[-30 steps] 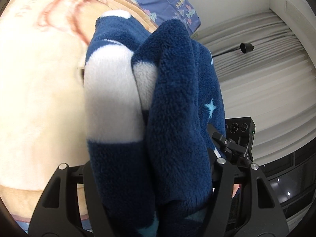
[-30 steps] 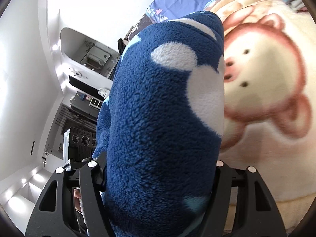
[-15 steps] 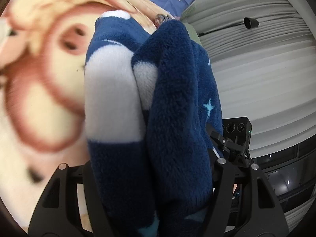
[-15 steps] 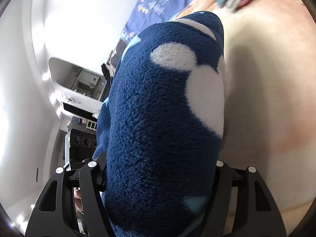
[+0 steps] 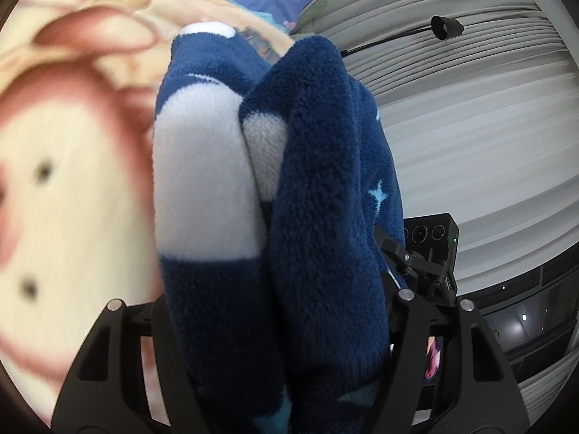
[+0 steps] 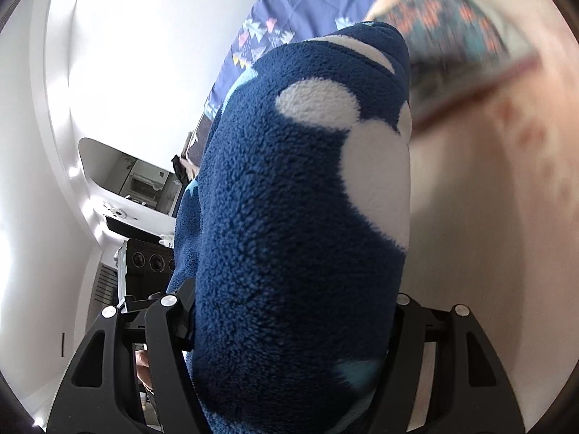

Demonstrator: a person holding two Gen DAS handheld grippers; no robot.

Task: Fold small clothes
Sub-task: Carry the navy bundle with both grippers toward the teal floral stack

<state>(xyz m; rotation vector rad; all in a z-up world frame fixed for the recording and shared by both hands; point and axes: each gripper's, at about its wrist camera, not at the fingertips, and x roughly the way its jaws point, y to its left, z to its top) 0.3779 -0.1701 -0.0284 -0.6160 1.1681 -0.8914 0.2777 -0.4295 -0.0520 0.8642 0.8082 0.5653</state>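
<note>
Blue fleece garment (image 5: 318,195), white patches and pale stars, thick bunched wad. It fills the gap of the left gripper (image 5: 282,325) and, in the other view, of the right gripper (image 6: 289,325); garment (image 6: 296,217) bulges well past the fingers on both. Both grippers are clamped on the fleece, jaws standing wide only because the wad is so bulky. Grip looks unchanged across the last second: same folds, same white patch in the same place against the fingers.

What changes is the background. Left view: the cream blanket (image 5: 72,217) with its brown cartoon face slides across the frame, now blurred; a second ago only a faint outline showed there. Right view: the cartoon face has gone out of view; a patterned cloth (image 6: 466,39) on the blanket (image 6: 470,217) now shows at far right, smeared by motion. Purple printed sheet (image 6: 300,3) sits at the far end in both views.

Reading: the garment is off the bed, carried sideways over it by both hands together, not being folded at this instant. Likely a transfer, either to a clear patch for laying out or toward the other cloth as a stack; cannot tell which.

Right of the left gripper: pleated white curtain (image 5: 470,126) and a black lamp (image 5: 447,27). Left of the right gripper: white wall (image 6: 126,54).
</note>
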